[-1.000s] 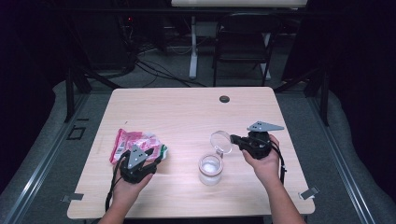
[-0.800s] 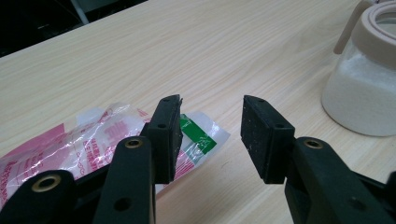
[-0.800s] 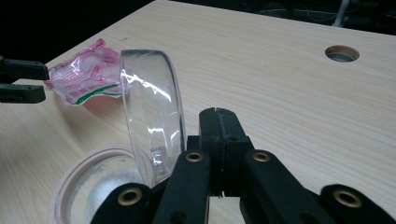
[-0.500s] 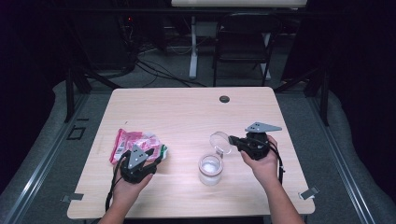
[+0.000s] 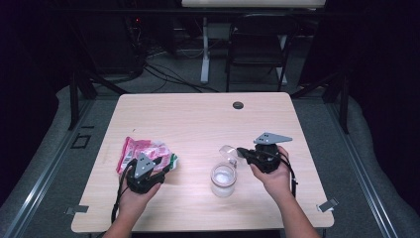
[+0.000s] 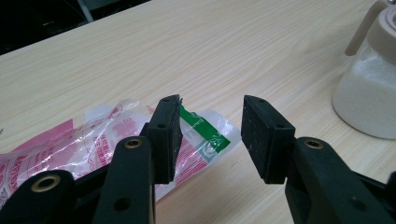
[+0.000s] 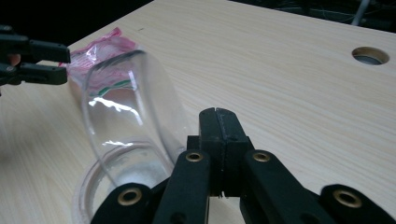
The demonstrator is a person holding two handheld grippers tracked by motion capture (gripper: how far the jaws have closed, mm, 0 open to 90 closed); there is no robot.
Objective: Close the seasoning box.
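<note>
A pink and white plastic bag (image 5: 141,148) with a green corner (image 6: 205,135) lies flat at the table's left. My left gripper (image 5: 166,166) rests over its right end. Its jaws stand apart (image 6: 210,135), and the bag's corner lies on the table between them, not pinched. A glass jar (image 5: 223,181) holding white powder stands at centre right (image 6: 366,93). My right gripper (image 5: 241,150) is shut (image 7: 218,116) on a clear plastic scoop (image 7: 126,102), which it holds tilted just above the jar's rim (image 7: 86,186).
A round cable hole (image 5: 238,105) sits in the wooden table (image 5: 198,119) near its far edge. A folding chair (image 5: 257,44) and cables lie on the floor beyond the table. The other hand's gripper (image 7: 42,60) appears far left in the right gripper view.
My right gripper with the scoop has drifted slightly left and down toward the jar. The left gripper and the bag have stayed put.
</note>
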